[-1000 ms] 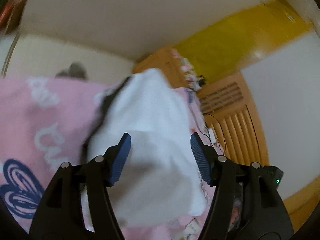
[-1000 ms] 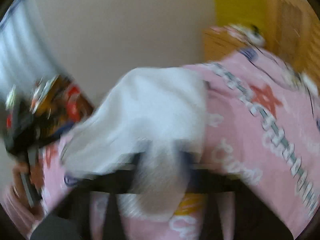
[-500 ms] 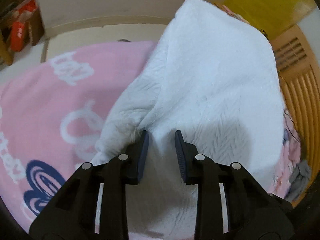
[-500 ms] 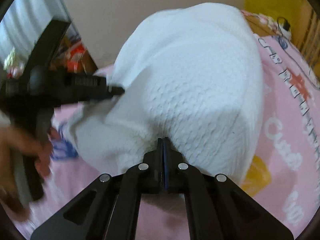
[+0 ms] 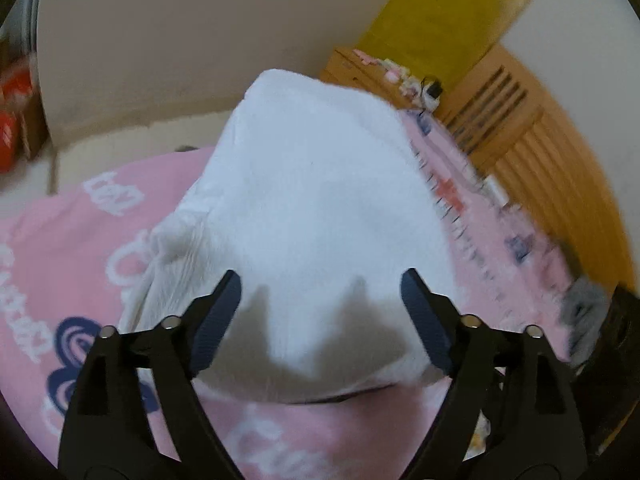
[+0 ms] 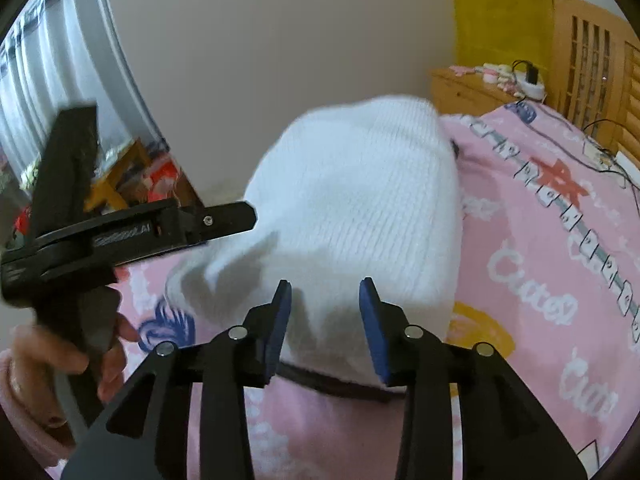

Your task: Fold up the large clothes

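Both grippers let go of the garment

Our left gripper and right gripper have just spread, pads clear of the folded white ribbed-knit garment on the pink printed blanket.

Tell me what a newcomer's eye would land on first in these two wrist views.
First, the white knitted garment, heaped in a mound at the centre of the pink printed blanket that covers the bed. Next, both black grippers poised over its near edge with blue pads apart, jaws just opened and pressing nothing: the left gripper wide, the right gripper narrower. Behind, a yellow wall panel and a slatted wooden headboard stand out.
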Demonstrator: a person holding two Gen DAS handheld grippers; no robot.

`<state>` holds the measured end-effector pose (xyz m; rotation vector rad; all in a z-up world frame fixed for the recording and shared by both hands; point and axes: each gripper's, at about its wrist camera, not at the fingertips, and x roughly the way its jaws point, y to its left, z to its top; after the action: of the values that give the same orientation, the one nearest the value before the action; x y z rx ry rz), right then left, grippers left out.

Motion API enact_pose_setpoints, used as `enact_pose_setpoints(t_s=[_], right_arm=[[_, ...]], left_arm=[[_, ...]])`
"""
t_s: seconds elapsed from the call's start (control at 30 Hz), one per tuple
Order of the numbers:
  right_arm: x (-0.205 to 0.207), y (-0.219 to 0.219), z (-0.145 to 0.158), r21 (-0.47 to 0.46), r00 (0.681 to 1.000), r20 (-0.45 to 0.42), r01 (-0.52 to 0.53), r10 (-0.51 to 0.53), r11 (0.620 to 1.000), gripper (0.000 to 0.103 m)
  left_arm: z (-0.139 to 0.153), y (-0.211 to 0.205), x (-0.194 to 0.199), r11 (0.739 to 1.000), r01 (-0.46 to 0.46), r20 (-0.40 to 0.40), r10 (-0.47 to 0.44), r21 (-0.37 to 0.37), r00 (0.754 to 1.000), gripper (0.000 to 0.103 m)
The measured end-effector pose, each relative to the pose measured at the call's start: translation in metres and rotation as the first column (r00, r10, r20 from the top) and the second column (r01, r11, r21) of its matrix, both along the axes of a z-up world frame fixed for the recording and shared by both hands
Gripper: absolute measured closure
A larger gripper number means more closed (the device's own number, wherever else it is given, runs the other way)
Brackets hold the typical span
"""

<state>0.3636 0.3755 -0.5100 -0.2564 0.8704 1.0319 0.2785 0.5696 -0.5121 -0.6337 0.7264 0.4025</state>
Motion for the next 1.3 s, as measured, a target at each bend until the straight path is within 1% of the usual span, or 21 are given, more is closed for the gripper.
enact_pose_setpoints(t_s=[0.07,0.13,0.17,0.23,0.3,0.4,0.43,0.47,0.5,0.57,0.6,0.7,0.77,0.83,0.87,0.9,0.97,1.03,1.1,1.2,1.3], right_arm=[[-0.005,0.001,-0.005,-0.001,0.998,0.064,0.010,-0.010,1.000,0.068],[-0.019,0.007,-0.015,-0.065,0.988,0.153,-0.004,0.014,0.998,0.068],[-0.032,0.013,-0.024,-0.111,0.967,0.248,-0.032,0.059,0.993,0.068],[-0.049,0.021,-0.042,-0.171,0.925,0.364,-0.047,0.108,0.984,0.068],[-0.058,0.023,-0.051,-0.177,0.903,0.419,-0.026,0.099,0.984,0.066],[-0.056,0.019,-0.031,-0.144,0.920,0.388,0.007,0.050,0.990,0.062],[-0.055,0.015,-0.022,-0.133,0.929,0.368,0.008,0.042,0.991,0.056],[-0.055,0.013,-0.015,-0.131,0.935,0.351,0.004,0.042,0.991,0.039],[-0.056,0.007,-0.006,-0.131,0.941,0.337,0.002,0.042,0.991,0.028],[-0.064,-0.006,0.016,-0.115,0.930,0.367,0.017,0.026,0.993,0.024],[-0.068,-0.012,0.025,-0.112,0.920,0.391,0.035,0.012,0.993,0.018],[-0.074,-0.035,0.059,-0.080,0.915,0.399,0.099,-0.060,0.992,0.017],[-0.078,-0.049,0.079,-0.050,0.911,0.398,0.139,-0.108,0.989,0.012],[-0.086,-0.065,0.103,-0.028,0.875,0.451,0.210,-0.175,0.977,0.008],[-0.096,-0.076,0.119,-0.003,0.842,0.496,0.247,-0.213,0.969,0.008],[-0.103,-0.084,0.130,0.015,0.836,0.504,0.243,-0.217,0.970,0.008],[-0.114,-0.099,0.149,0.040,0.861,0.471,0.198,-0.193,0.979,0.008],[-0.124,-0.118,0.168,0.075,0.892,0.410,0.176,-0.192,0.981,0.008],[-0.129,-0.138,0.184,0.120,0.915,0.346,0.176,-0.207,0.977,0.008],[-0.145,-0.166,0.207,0.184,0.925,0.300,0.185,-0.235,0.965,0.008],[-0.166,-0.188,0.226,0.213,0.904,0.328,0.210,-0.273,0.954,0.008]], left_arm=[[-0.020,-0.009,0.008,0.998,0.030,-0.085,-0.025,0.055,0.996,0.021],[-0.035,-0.003,0.011,0.999,0.030,-0.104,-0.025,0.045,0.994,0.018],[-0.044,-0.004,0.013,0.996,0.028,-0.134,-0.017,0.082,0.991,0.013],[-0.056,-0.014,0.016,0.981,0.062,-0.185,-0.027,0.185,0.982,0.006],[-0.061,-0.012,0.016,0.982,0.051,-0.172,-0.019,0.182,0.985,0.005],[-0.041,-0.015,0.004,0.983,0.046,-0.148,-0.019,0.178,0.989,0.005],[-0.034,-0.019,-0.002,0.982,0.046,-0.143,-0.020,0.185,0.990,0.005],[-0.026,-0.024,-0.009,0.979,0.046,-0.139,-0.018,0.198,0.990,0.005],[-0.017,-0.028,-0.016,0.976,0.043,-0.140,-0.014,0.212,0.990,0.005],[0.004,-0.036,-0.029,0.973,0.042,-0.141,-0.010,0.227,0.990,0.005],[0.017,-0.043,-0.037,0.971,0.038,-0.137,-0.006,0.238,0.991,0.005],[0.049,-0.064,-0.057,0.963,0.016,-0.130,0.020,0.270,0.991,0.005],[0.072,-0.081,-0.069,0.941,-0.005,-0.183,0.071,0.338,0.981,0.005],[0.092,-0.099,-0.077,0.902,-0.007,-0.245,0.125,0.432,0.961,0.005],[0.103,-0.109,-0.083,0.885,0.015,-0.254,0.118,0.466,0.960,0.005],[0.110,-0.116,-0.089,0.880,0.029,-0.243,0.100,0.474,0.965,0.005],[0.130,-0.128,-0.109,0.893,0.025,-0.199,0.073,0.450,0.977,0.005],[0.144,-0.134,-0.126,0.919,-0.011,-0.185,0.091,0.394,0.978,0.005],[0.158,-0.143,-0.146,0.931,-0.039,-0.156,0.101,0.362,0.982,0.005],[0.175,-0.161,-0.167,0.926,-0.039,-0.119,0.090,0.376,0.989,0.005],[0.190,-0.189,-0.188,0.893,-0.033,-0.104,0.088,0.449,0.991,0.005]])
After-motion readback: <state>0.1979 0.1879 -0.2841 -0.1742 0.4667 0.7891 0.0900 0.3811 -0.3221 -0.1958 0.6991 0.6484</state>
